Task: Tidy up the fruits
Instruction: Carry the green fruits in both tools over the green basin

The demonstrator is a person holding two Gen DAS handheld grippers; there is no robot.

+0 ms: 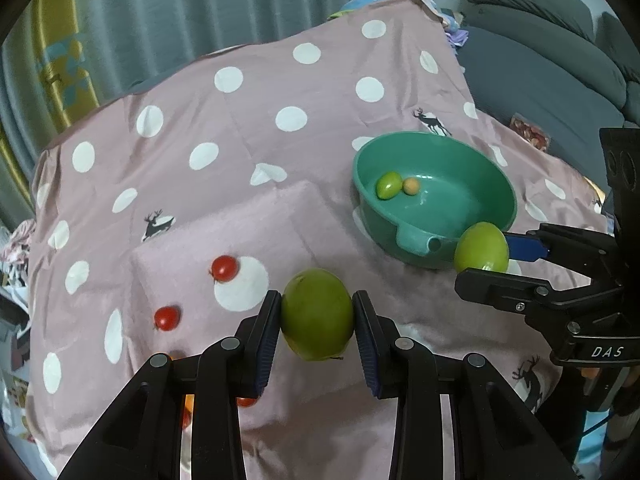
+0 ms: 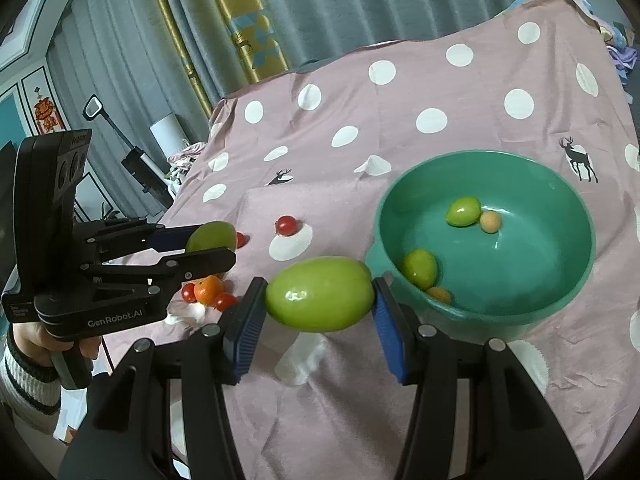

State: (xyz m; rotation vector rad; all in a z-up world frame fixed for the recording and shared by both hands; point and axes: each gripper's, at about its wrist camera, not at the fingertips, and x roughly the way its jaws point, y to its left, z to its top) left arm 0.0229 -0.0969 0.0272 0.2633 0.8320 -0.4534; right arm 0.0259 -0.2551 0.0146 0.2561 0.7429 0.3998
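My left gripper (image 1: 316, 316) is shut on a green fruit (image 1: 317, 314), held above the pink dotted cloth. My right gripper (image 2: 320, 300) is shut on another green fruit (image 2: 320, 299), held just left of the teal bowl (image 2: 568, 280). In the left wrist view the right gripper (image 1: 484, 262) and its fruit (image 1: 481, 247) hang by the bowl's (image 1: 472, 152) spout. The bowl holds two small green fruits (image 2: 463, 211) (image 2: 419, 268) and two small orange ones (image 2: 490, 222). Cherry tomatoes (image 1: 224, 268) (image 1: 167, 317) lie on the cloth. A small orange (image 2: 209, 289) lies with tomatoes (image 2: 225, 301) under the left gripper (image 2: 212, 248).
The pink polka-dot cloth (image 1: 248, 128) covers a raised surface with a lumpy fold in the middle. A grey sofa (image 1: 552, 60) stands at the far right. Curtains (image 2: 224, 20) hang behind. Clutter and a lamp (image 2: 94, 108) sit beyond the left edge.
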